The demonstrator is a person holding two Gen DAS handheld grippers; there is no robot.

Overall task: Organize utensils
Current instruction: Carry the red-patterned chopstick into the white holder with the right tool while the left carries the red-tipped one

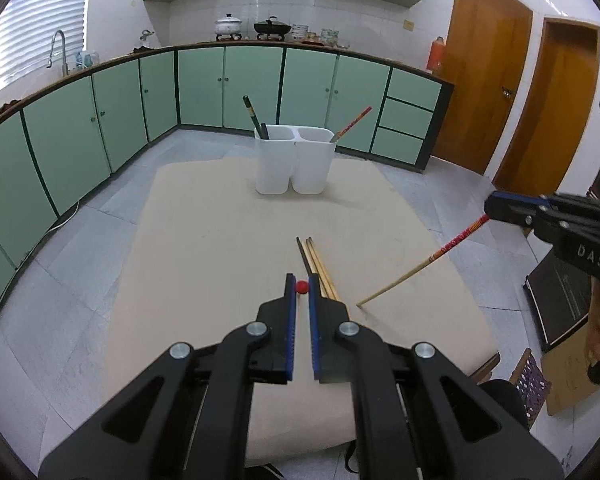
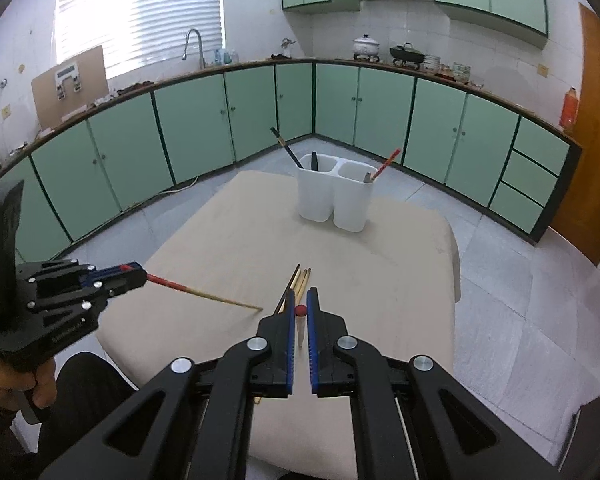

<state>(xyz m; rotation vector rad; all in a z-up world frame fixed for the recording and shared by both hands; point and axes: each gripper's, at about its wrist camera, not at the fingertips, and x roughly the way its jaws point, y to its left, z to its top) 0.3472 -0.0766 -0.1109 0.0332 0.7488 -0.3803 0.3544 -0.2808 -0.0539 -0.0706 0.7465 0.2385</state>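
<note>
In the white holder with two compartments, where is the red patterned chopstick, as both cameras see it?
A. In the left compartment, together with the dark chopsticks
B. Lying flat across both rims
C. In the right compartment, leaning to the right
C: the red chopstick rises out of the right compartment of the white holder and tilts rightward, while the dark chopsticks stand in the left compartment.

Black angular tongs [image 1: 301, 286], blue ribbed pads [image 1: 290, 320], silver screws, white lettering, bare hand [image 2: 36, 384]
</note>
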